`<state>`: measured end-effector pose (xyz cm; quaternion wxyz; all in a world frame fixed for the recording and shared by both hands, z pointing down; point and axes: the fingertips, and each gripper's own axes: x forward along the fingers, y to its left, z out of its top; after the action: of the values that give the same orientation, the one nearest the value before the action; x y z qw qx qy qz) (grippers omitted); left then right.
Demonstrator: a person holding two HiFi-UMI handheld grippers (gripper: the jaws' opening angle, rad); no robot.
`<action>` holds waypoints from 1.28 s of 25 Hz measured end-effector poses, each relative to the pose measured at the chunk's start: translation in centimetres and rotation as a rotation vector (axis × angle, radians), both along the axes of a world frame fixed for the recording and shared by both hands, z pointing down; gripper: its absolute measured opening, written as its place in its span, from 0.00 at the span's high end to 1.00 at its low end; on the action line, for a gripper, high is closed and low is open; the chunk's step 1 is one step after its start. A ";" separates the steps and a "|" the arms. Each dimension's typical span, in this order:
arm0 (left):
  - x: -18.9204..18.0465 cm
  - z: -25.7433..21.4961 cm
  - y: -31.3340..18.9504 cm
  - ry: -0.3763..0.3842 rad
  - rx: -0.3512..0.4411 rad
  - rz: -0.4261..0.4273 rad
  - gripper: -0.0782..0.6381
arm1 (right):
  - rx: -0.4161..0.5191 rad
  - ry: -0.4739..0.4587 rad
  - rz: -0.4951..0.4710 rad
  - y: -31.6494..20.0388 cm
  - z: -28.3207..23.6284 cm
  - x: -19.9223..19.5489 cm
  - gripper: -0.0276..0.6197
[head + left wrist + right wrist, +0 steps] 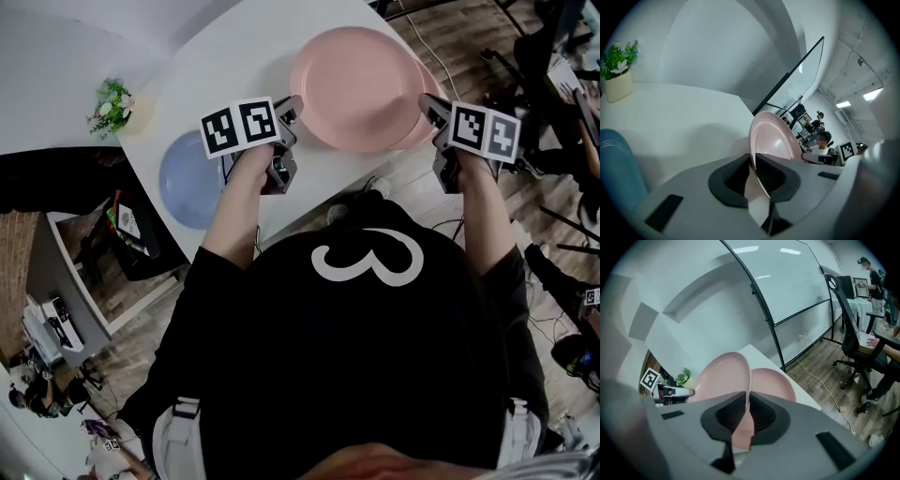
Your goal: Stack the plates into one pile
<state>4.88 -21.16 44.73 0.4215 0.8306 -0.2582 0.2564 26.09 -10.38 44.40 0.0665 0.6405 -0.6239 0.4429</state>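
A large pink plate (356, 84) hangs over the white table (234, 47), held at two opposite rims. My left gripper (292, 117) is shut on its left rim and my right gripper (429, 108) on its right rim. In the left gripper view the plate (773, 140) stands edge-on between the jaws (753, 161). The right gripper view shows the same grip (749, 401) on the plate (722, 373). A second pink plate (776, 380) lies on the table under and to the right of the held one, peeking out (427, 122). A blue plate (187, 178) lies at the left.
A small potted plant (114, 105) stands at the table's far left corner. The table's right edge borders wooden floor with a cable (820, 380) and an office chair (855, 333). A glass partition (797, 282) runs behind the table.
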 end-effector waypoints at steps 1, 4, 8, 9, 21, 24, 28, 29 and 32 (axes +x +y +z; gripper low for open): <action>0.6 0.0 0.3 -0.002 0.001 0.006 0.82 | 0.002 -0.002 0.006 0.4 -0.1 0.5 0.89; 1.9 0.2 0.6 -0.005 0.000 0.020 0.82 | 0.002 -0.006 0.019 1.0 0.2 1.6 0.89; 3.8 0.7 1.2 -0.019 -0.001 0.039 0.82 | -0.009 -0.012 0.033 2.0 0.7 3.3 0.89; 4.3 0.8 1.4 -0.024 0.002 0.047 0.82 | -0.011 -0.013 0.036 2.2 0.8 3.8 0.89; 7.6 2.6 2.3 -0.073 -0.026 0.050 0.82 | -0.055 -0.055 0.027 2.6 3.0 7.5 0.89; 7.8 3.4 2.4 -0.085 -0.043 0.040 0.82 | -0.075 -0.062 0.016 2.5 3.8 7.7 0.89; 8.1 4.5 2.5 -0.094 -0.059 0.028 0.81 | -0.091 -0.069 0.001 2.4 4.7 8.2 0.89; 8.2 4.6 2.5 -0.098 -0.059 0.025 0.81 | -0.093 -0.072 0.000 2.4 4.9 8.3 0.89; 8.4 5.3 2.6 -0.117 -0.058 0.020 0.81 | -0.103 -0.086 -0.003 2.5 5.7 8.4 0.89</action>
<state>13.25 -18.52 50.01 0.4272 0.8040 -0.2667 0.3163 34.49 -7.85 50.09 0.0733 0.6157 -0.6034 0.5015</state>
